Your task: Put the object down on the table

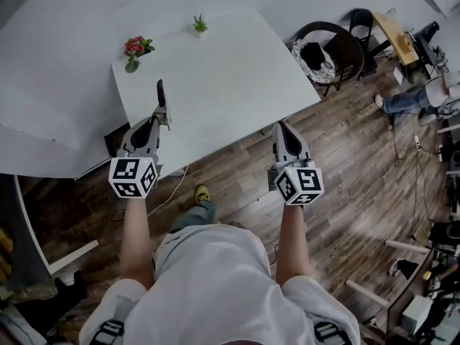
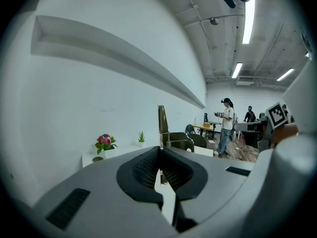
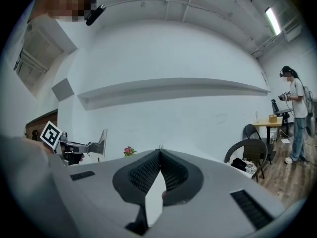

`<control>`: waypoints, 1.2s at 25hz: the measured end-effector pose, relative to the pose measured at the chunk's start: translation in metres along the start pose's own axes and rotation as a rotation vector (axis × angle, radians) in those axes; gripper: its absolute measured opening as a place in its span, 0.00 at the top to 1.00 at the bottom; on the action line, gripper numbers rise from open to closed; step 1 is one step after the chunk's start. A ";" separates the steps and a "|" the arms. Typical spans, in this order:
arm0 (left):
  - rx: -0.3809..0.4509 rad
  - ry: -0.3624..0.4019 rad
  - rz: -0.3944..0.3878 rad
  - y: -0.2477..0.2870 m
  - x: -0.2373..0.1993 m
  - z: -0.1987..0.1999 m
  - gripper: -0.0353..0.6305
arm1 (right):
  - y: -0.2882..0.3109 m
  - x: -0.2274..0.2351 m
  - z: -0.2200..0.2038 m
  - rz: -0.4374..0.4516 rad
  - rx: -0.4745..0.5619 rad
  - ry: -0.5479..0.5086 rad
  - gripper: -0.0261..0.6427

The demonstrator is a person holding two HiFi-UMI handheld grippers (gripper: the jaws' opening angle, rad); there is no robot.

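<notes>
My left gripper point(image 1: 164, 115) is shut on a thin, dark flat-bladed tool point(image 1: 160, 93) that sticks out beyond the jaws over the near left part of the white table point(image 1: 230, 77). In the left gripper view the tool point(image 2: 162, 120) rises upright from between the closed pads of the left gripper point(image 2: 160, 148). The right gripper view shows the same tool point(image 3: 101, 143) edge-on at the left. My right gripper point(image 1: 279, 126) hovers at the table's front edge. Its jaws point(image 3: 159, 152) are shut with nothing between them.
A small pot of red flowers point(image 1: 134, 47) and a small green plant point(image 1: 199, 24) stand along the table's far side. Dark chairs point(image 1: 330, 49) stand right of the table on the wooden floor. A person point(image 2: 227, 125) stands far off by desks.
</notes>
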State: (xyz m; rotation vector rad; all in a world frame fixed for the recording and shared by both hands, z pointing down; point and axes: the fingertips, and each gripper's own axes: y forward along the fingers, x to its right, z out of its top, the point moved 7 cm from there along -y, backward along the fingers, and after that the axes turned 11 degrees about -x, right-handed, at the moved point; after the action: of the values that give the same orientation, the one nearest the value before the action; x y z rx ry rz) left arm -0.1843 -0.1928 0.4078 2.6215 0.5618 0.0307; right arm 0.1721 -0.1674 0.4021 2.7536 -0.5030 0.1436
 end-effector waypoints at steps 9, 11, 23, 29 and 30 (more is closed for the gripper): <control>-0.054 0.033 -0.028 0.043 -0.035 0.003 0.92 | 0.044 -0.004 0.008 -0.032 -0.009 0.008 0.95; -0.066 0.042 -0.027 0.048 -0.039 0.003 0.92 | 0.048 -0.005 0.011 -0.034 -0.005 0.008 0.95; -0.137 0.100 0.010 0.078 -0.039 -0.003 0.92 | 0.078 0.015 0.011 -0.003 -0.014 0.029 0.95; -0.196 0.165 0.054 0.104 -0.040 -0.007 0.92 | 0.102 0.030 0.016 0.029 -0.010 0.033 0.95; -0.209 0.181 0.060 0.108 -0.040 -0.008 0.92 | 0.105 0.033 0.015 0.033 -0.012 0.035 0.95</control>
State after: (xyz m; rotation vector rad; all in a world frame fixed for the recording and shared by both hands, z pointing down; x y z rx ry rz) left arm -0.1805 -0.2933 0.4650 2.4445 0.5102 0.3307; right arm 0.1656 -0.2755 0.4255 2.7275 -0.5377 0.1964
